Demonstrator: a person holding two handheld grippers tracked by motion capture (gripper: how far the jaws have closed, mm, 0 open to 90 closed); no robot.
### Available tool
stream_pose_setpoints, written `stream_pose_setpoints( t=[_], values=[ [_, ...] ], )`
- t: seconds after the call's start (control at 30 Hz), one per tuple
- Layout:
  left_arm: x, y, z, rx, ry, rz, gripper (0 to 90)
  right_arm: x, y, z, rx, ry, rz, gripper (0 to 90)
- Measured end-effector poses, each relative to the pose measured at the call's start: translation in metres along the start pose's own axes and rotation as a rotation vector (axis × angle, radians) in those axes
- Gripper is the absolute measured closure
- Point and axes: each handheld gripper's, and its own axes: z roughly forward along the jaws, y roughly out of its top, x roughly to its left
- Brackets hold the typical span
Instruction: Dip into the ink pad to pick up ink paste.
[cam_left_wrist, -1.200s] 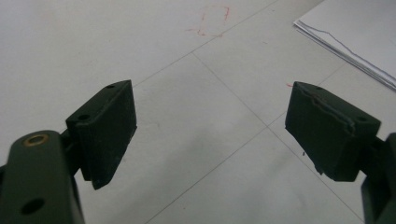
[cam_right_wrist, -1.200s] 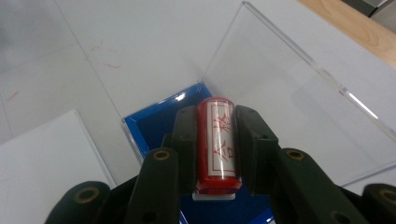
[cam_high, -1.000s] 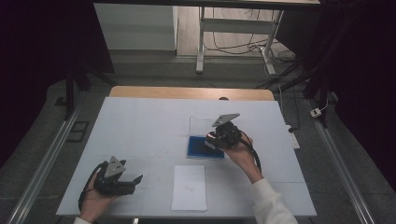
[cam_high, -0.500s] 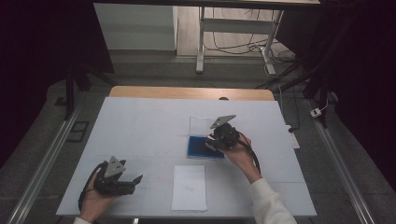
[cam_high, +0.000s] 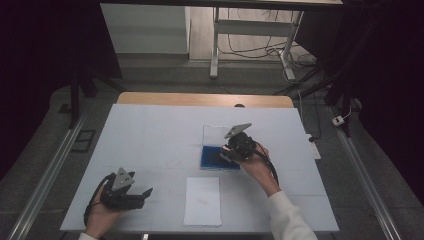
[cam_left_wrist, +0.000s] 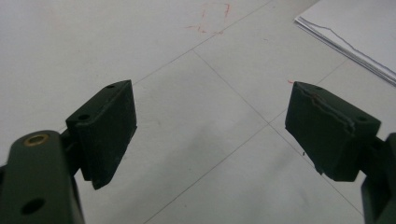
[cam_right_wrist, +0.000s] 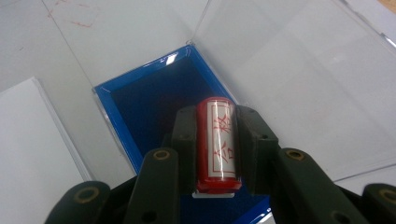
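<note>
A red cylindrical stamp (cam_right_wrist: 218, 144) with a white label of red characters is pinched between the jaws of my right gripper (cam_right_wrist: 215, 122). That right gripper (cam_high: 229, 154) hovers over a blue ink pad box (cam_high: 211, 158), whose dark blue pad (cam_right_wrist: 154, 100) lies just beyond the stamp. The box's clear lid (cam_right_wrist: 289, 70) is folded open on its far side. My left gripper (cam_high: 144, 195) rests at the table's near left, open, with only bare table between its fingers (cam_left_wrist: 109, 126).
A stack of white paper (cam_high: 202, 201) lies near the front edge between the two hands, and its corner (cam_left_wrist: 359, 28) shows beyond the left gripper. The white table (cam_high: 150, 130) has faint red pencil marks (cam_left_wrist: 210, 18). A cable trails from each gripper.
</note>
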Motion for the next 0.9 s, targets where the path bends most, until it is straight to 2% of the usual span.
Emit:
stream_pose_setpoints(
  t=[0.27,0.53,0.7,0.9],
  values=[
    [-0.0007,-0.0004,0.0001,0.002,-0.001,0.001,16.7,-0.0025,-0.0015,0.0000,0.002,0.016,0.027,69.8],
    [-0.0007,-0.0005,-0.0010,0.001,-0.003,0.001,16.7,-0.0016,-0.0026,0.0033,0.016,0.009,0.016,70.0],
    [-0.0017,-0.0003,-0.0019,-0.001,-0.002,0.000,16.7,-0.0028,-0.0045,0.0040,0.009,0.021,0.032,70.2],
    [-0.0018,-0.0005,-0.0015,0.002,-0.001,0.001,16.7,-0.0019,-0.0038,0.0041,0.018,0.013,0.023,70.3]
  ],
)
